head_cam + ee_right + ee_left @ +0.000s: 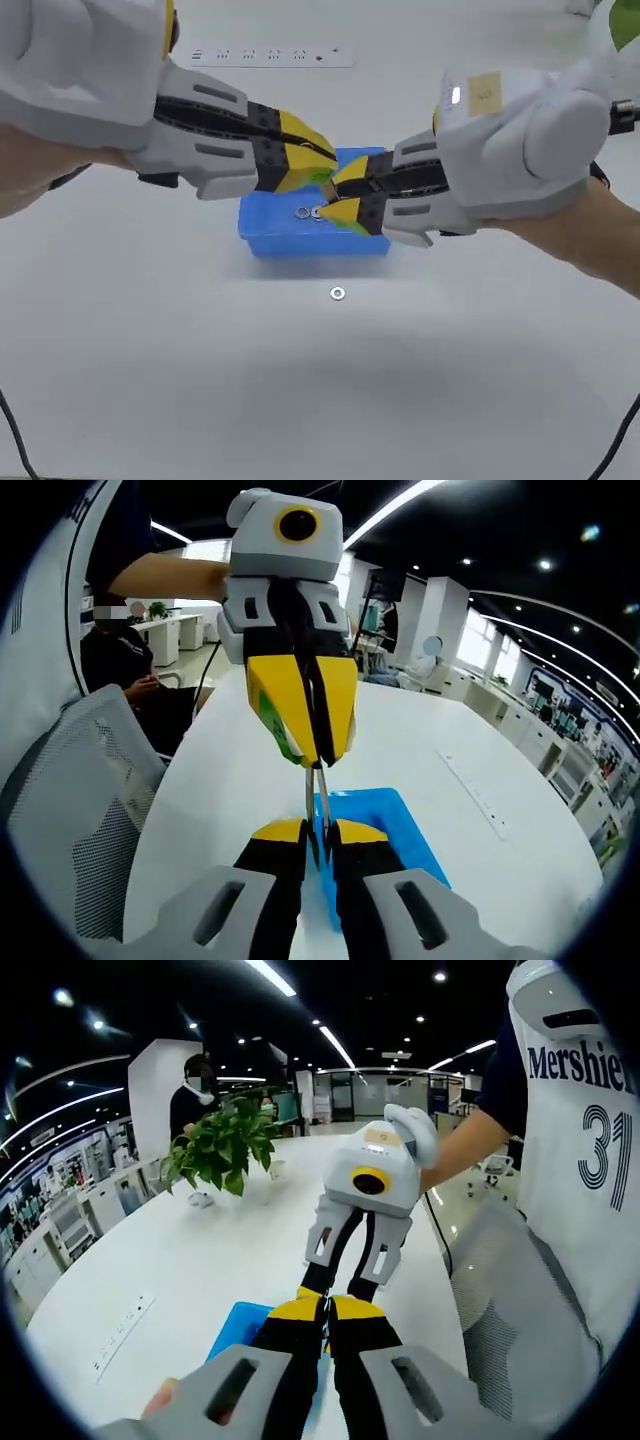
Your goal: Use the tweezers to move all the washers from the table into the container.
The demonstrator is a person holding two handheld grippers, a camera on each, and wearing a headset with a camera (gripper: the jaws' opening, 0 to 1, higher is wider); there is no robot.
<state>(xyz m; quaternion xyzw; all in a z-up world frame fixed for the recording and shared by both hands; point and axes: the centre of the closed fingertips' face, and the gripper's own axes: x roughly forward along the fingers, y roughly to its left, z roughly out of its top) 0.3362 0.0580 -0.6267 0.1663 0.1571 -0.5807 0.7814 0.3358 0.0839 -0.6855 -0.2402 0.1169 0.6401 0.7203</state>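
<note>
Blue container (310, 243) — tweezers (309, 792) above, washer (337, 293) outside

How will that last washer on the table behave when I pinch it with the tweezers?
The washer lies flat on the smooth white table, so a nudge will probably slide it rather than lift it. It looks thin, small and metallic: likely light and stiff. Tipped on edge it could roll, and the narrow tweezers may lose it.

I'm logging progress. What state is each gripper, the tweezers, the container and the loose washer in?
Left gripper: shut on the tweezers.
Right gripper: shut on the tweezers.
Tweezers: gripped by both grippers, over the container.
Container: open, two washers inside.
Loose washer: flat on the table, outside the container.
</note>
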